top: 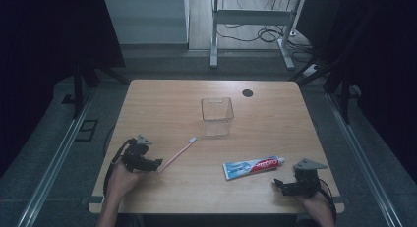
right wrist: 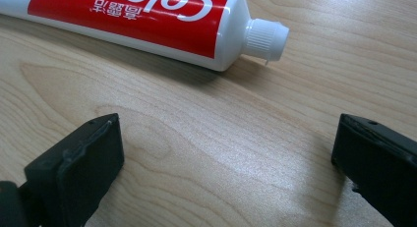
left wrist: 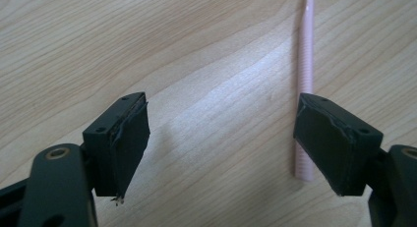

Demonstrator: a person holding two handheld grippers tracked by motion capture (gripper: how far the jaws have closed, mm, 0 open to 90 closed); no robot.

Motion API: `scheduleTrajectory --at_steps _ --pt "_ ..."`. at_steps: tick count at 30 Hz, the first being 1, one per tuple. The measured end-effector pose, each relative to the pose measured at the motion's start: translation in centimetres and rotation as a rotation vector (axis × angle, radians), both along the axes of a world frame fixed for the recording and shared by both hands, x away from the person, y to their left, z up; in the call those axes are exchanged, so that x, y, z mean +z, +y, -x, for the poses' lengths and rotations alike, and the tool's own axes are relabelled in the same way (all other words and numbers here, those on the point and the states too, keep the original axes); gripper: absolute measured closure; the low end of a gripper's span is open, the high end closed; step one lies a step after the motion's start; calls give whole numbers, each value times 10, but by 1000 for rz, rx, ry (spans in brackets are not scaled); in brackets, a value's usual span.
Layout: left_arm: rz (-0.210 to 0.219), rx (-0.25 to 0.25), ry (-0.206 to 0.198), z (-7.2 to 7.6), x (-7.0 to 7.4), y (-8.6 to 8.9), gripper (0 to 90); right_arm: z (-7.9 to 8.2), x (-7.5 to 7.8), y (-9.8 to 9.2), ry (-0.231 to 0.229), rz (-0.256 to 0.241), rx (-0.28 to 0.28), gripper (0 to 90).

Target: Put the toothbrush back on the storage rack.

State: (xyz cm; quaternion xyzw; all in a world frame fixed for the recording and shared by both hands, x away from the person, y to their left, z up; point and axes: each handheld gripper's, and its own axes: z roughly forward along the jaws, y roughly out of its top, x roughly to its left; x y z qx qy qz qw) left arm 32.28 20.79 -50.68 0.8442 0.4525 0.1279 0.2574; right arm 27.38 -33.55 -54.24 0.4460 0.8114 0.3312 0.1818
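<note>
Here, from the high view, a clear plastic container (top: pixel 217 116) stands upright on the desk (top: pixel 162 97) a little toward the far edge from its middle, with nothing seen inside it. A pink toothbrush (top: pixel 177 155) lies slantwise between the container and the near left corner, head toward the container, and the left gripper (top: pixel 156 163) sits at its handle end. A toothpaste tube (top: pixel 253 166) lies toward the near right corner, cap pointing to the right edge, with the right gripper (top: pixel 277 184) just beside it on the near side. In the left gripper view the jaws stand wide apart and hold nothing; the toothbrush handle (left wrist: pixel 305 65) runs along the inner side of the right-hand jaw, and contact cannot be told. In the right gripper view the jaws are likewise spread wide and empty, low over the wood, and the tube (right wrist: pixel 162 20) with its white cap (right wrist: pixel 266 39) lies across just beyond them.
</note>
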Motion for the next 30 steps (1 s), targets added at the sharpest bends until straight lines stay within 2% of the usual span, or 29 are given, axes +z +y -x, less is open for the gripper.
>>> scheduleTrajectory --at_steps 4,8,18,26,30 --pt "-14 -32 21 -5 5 -7 217 0 0 0 0 0 0 0" --pt "-20 -41 39 -8 8 -13 217 0 0 0 0 0 0 0" --pt "-88 -109 87 -24 17 -35 220 0 0 0 0 0 0 0" --pt "-157 -179 111 -37 21 -59 288 0 0 0 -2 0 0 0" --pt "-166 -196 121 -41 21 -66 344 0 0 0 -2 1 0 0"
